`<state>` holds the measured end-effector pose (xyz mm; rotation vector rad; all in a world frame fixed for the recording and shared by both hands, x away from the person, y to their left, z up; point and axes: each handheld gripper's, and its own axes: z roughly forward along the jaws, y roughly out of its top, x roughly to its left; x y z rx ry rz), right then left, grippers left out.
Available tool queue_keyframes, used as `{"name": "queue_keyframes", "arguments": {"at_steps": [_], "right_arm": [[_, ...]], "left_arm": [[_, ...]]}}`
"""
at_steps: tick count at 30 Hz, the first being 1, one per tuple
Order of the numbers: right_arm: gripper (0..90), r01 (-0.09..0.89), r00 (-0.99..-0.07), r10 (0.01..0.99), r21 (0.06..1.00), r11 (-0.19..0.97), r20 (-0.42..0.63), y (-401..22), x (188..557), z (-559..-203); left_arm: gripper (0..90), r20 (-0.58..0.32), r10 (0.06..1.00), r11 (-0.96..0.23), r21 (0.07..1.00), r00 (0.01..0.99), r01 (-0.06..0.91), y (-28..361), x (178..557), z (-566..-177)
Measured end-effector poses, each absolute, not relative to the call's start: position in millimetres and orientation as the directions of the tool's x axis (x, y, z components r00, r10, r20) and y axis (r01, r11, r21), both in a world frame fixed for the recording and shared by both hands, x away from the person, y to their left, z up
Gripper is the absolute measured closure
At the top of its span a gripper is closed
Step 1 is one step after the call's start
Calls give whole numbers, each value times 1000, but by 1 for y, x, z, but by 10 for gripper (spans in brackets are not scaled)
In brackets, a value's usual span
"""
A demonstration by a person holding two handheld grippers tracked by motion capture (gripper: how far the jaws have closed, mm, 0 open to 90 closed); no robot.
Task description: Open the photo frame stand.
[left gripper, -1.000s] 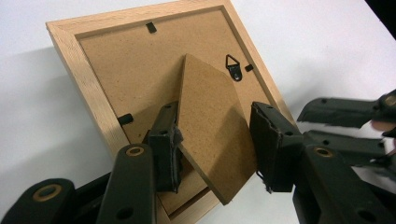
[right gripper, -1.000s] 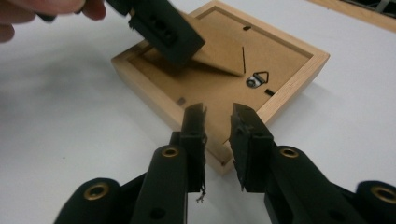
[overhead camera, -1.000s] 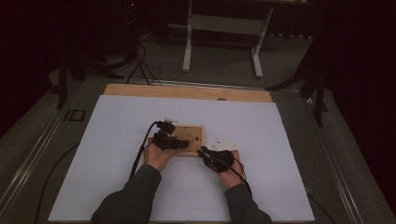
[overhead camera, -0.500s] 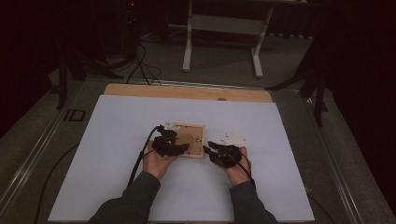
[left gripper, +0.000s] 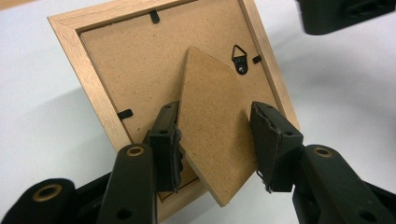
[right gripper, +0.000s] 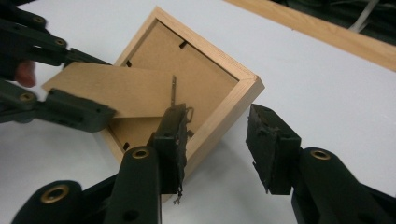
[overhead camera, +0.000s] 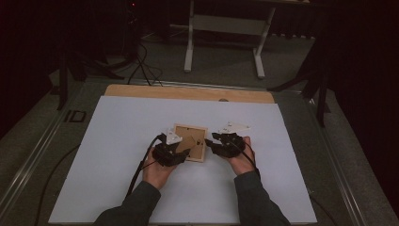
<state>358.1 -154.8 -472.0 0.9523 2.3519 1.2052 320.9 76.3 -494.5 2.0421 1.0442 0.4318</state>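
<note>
A small wooden picture frame [overhead camera: 188,131] lies face down on the white sheet, its brown backing and hanger up. My left gripper [overhead camera: 182,149] is shut on the frame's cardboard easel stand [left gripper: 212,112], a pad on each edge, and the stand is tilted up off the backing [left gripper: 135,56]. In the right gripper view that stand [right gripper: 116,88] runs between the left gripper's jaws [right gripper: 109,88]. My right gripper [right gripper: 215,126] has just been opening. One jaw hangs over the backing and the other stands clear of the frame's rim [right gripper: 210,51], with neither pad pressing. It sits at the frame's right edge [overhead camera: 212,142].
The white sheet [overhead camera: 117,141] covers the tabletop, with a wooden strip [overhead camera: 188,92] along its far edge. Beyond the table stand a white metal support [overhead camera: 226,23] and floor cables [overhead camera: 141,66]. The right gripper's body [left gripper: 345,14] sits at the left gripper view's top right.
My right gripper has opened and lifted slightly off the frame's right edge. The left hand has shifted a little across the table, still holding the stand.
</note>
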Motion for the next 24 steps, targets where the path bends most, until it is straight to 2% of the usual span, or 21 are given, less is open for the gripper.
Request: {"name": "queue_keyframes", "arguments": {"at_steps": [6,13,20,24], "right_arm": [[543,452,-713,699,795,405,49,-154,370,-475],[460,500,-722,678,782,371,140,-150,383,-479],[449,526,-720,672,770,362,176,-143,391,-483],[454,540,-728,655,758,366,202,-142,393,-484]], "left_arm": [[562,-20,796,-358,790,605,498,77,314,-498],[562,7,789,-373,800,615,470,78,309,-500],[561,12,783,-370,813,622,450,81,307,-502],[562,44,764,-385,832,644,400,85,301,-504]]}}
